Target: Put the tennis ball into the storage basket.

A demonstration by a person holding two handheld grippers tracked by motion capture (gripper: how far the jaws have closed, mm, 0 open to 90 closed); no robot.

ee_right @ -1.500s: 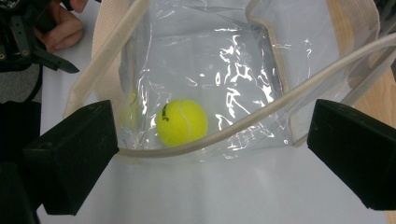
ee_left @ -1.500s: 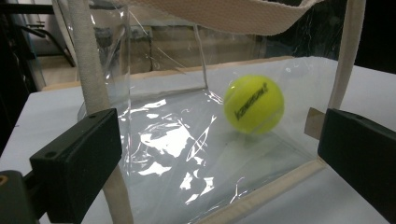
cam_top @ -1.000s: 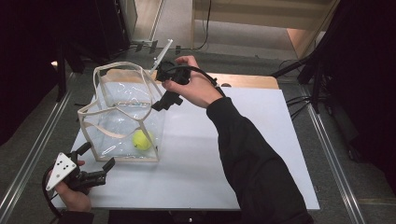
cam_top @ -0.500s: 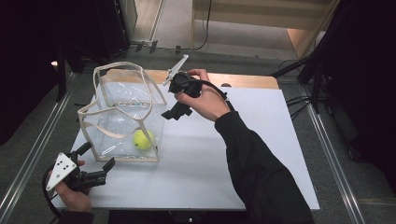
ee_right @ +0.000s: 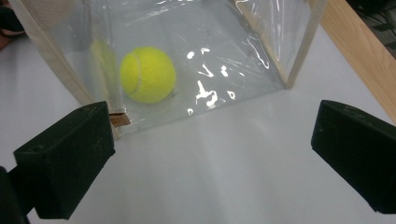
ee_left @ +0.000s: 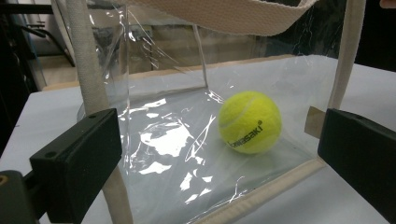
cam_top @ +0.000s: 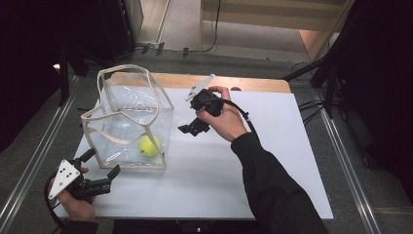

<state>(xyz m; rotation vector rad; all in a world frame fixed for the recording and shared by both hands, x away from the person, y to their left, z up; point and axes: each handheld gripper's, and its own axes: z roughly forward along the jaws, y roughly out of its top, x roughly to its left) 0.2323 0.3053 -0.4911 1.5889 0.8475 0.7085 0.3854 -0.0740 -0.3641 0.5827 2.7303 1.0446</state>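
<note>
A clear plastic bag (cam_top: pixel 127 122) with cream webbing edges and handles stands upright on the left part of the white counter (cam_top: pixel 272 165). Inside it, a yellow tennis ball (cam_top: pixel 149 146) lies on the bag's floor near its near right corner. The left gripper (cam_top: pixel 97 171) sits at the near left edge of the counter, just beside the bag's near wall, its jaws spread wide and holding nothing. From the left gripper view, the ball (ee_left: pixel 250 122) is seen through the transparent wall, with a webbing strip (ee_left: pixel 88 65) standing between jaws and ball. The right gripper (cam_top: pixel 191 129) hangs above the counter to the right of the bag, apart from it, jaws also spread and empty. The bag's right wall (ee_right: pixel 196 56) stands between it and the ball (ee_right: pixel 148 74). A wooden strip (cam_top: pixel 253 84) borders the counter's far edge.
</note>
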